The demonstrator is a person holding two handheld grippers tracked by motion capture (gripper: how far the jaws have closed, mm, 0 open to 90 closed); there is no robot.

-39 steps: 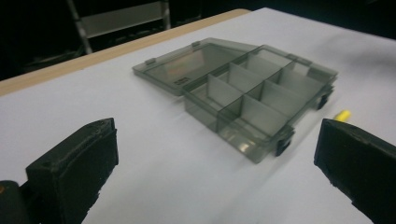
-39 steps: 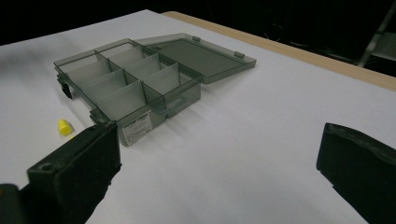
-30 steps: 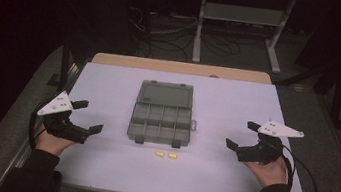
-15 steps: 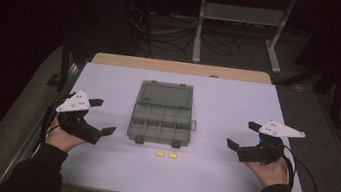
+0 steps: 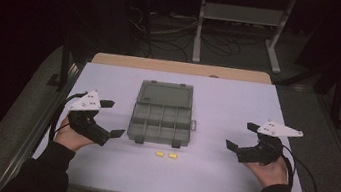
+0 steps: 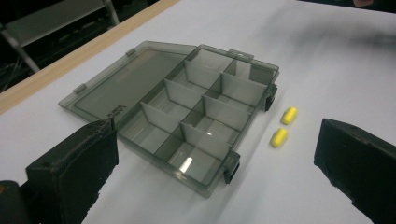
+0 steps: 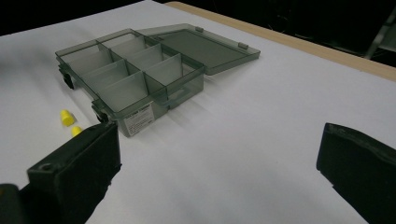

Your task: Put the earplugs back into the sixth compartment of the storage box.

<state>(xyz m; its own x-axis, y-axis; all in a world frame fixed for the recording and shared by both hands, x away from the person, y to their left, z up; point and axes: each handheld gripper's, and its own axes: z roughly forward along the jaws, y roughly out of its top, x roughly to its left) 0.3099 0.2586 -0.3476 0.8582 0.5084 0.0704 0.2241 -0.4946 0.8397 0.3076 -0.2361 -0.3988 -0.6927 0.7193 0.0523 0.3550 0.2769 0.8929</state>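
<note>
A grey see-through compartment box [image 5: 161, 120] lies in the middle of the white table [image 5: 228, 99], its lid folded flat on the far side and its compartments empty. Two small yellow pieces [image 5: 160, 153] [image 5: 172, 155] lie side by side just in front of it. My left gripper [image 5: 114, 118] hovers open a little left of the box and holds nothing. In the left gripper view the box [image 6: 187, 116] and the yellow pieces [image 6: 289, 115] [image 6: 279, 137] lie ahead of the open left gripper [image 6: 217, 140]. My right gripper [image 5: 239, 135] stands open and empty, well right of the box [image 7: 130, 70].
A wooden strip [image 5: 182, 68] runs along the table's far edge. Beyond it are a dark floor with cables [image 5: 167, 30] and a metal stand [image 5: 240, 15]. Bare white tabletop lies between the box and my right gripper.
My left gripper has moved right and slightly forward, from the table's left edge to beside the box. The right gripper, the box and the yellow pieces have stayed put.
</note>
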